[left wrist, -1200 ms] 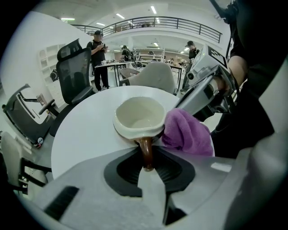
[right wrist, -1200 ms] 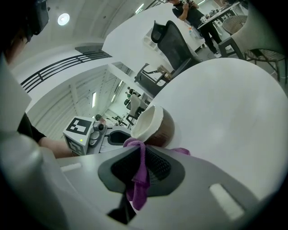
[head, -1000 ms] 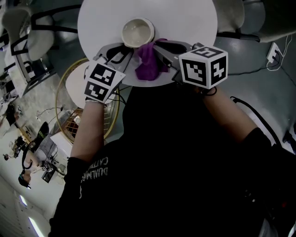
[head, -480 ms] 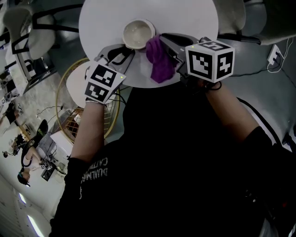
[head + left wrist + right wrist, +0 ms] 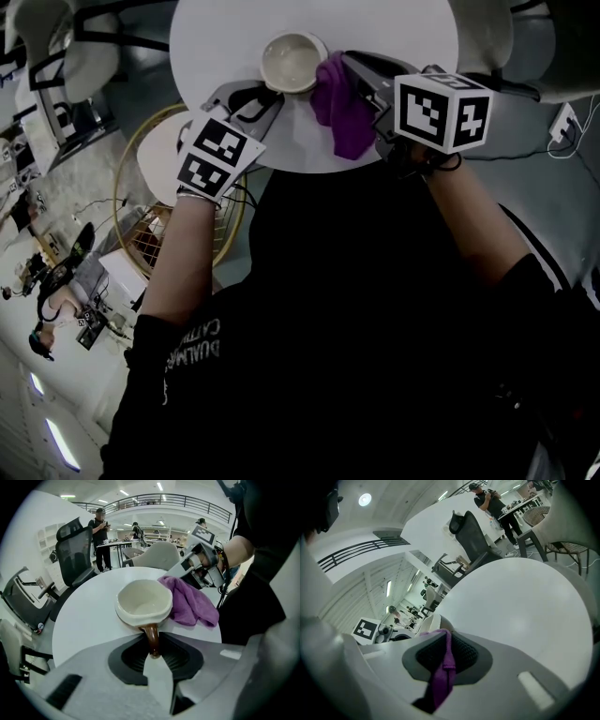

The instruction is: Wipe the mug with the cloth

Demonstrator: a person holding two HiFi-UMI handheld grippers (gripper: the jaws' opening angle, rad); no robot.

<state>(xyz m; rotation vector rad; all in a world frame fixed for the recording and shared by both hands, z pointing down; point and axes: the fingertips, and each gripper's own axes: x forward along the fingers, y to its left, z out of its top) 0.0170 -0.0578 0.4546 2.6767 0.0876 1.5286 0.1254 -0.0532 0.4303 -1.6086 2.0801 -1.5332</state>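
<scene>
Mug (image 5: 293, 62) sits on round white table (image 5: 403, 37), handle (image 5: 152, 639) gripped by left tool (image 5: 153, 653), right tool (image 5: 443, 658) clamping cloth (image 5: 345, 112), chairs (image 5: 77, 550) around.

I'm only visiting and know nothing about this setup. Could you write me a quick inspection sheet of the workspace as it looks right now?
Surface: round white table, no spills seen.
Job's things: cream ceramic mug with brown handle, upright and empty inside; purple cloth lying against its side.
Clutter: nothing seen.
Grippers: left tool shut on the mug's handle; right tool shut on the cloth.
Cables: thin dark cable on the floor by a white socket block.
Surroundings: round wicker-framed side table, black office chair, people at desks behind.
</scene>
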